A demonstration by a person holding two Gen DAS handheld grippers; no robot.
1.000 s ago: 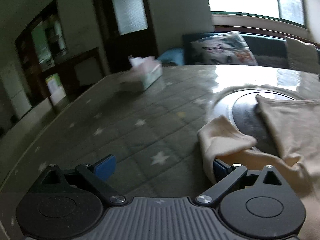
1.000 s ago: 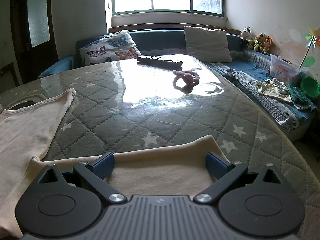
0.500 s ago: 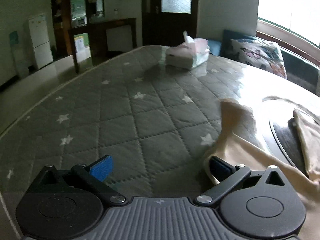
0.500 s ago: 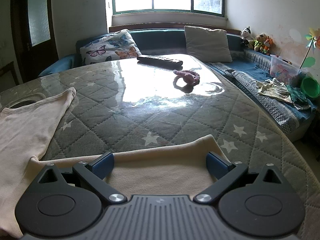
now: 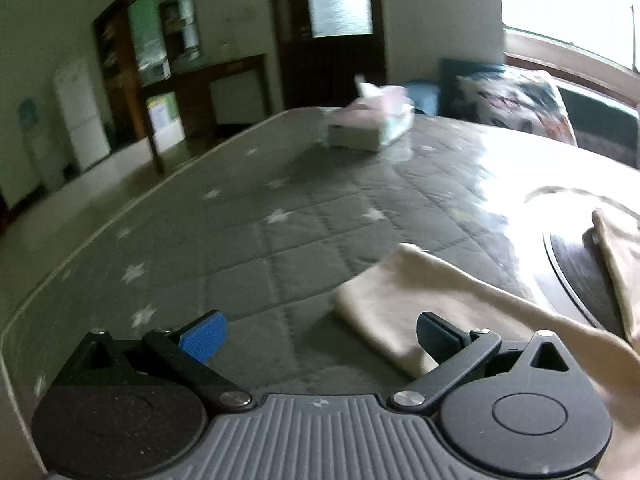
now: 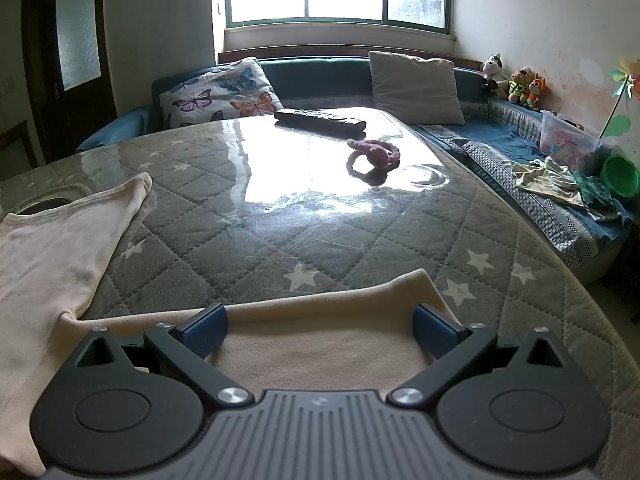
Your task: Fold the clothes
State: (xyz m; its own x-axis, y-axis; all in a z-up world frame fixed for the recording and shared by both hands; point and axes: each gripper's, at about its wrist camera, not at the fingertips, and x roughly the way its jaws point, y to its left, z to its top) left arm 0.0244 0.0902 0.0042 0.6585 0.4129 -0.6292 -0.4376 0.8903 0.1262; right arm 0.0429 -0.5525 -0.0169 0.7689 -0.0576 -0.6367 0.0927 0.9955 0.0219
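A cream garment (image 6: 52, 248) lies spread on the grey quilted star-pattern table (image 6: 280, 216). In the right wrist view its sleeve (image 6: 320, 336) lies flat under my open right gripper (image 6: 320, 330), between the blue pads. In the left wrist view the other sleeve (image 5: 424, 292) lies flat on the table, its end just ahead of my open left gripper (image 5: 320, 332), by the right pad (image 5: 436, 336). Neither gripper holds cloth.
A tissue box (image 5: 372, 124) stands at the far side in the left wrist view. A round dark inset (image 5: 580, 268) sits under the garment. A remote (image 6: 320, 119) and a pink toy (image 6: 372, 154) lie far on the table. A sofa with cushions (image 6: 224, 92) runs behind.
The left sleeve, first bunched up against my left gripper's right pad, now lies stretched flat on the table. My left gripper swung its view about. The right gripper has not moved.
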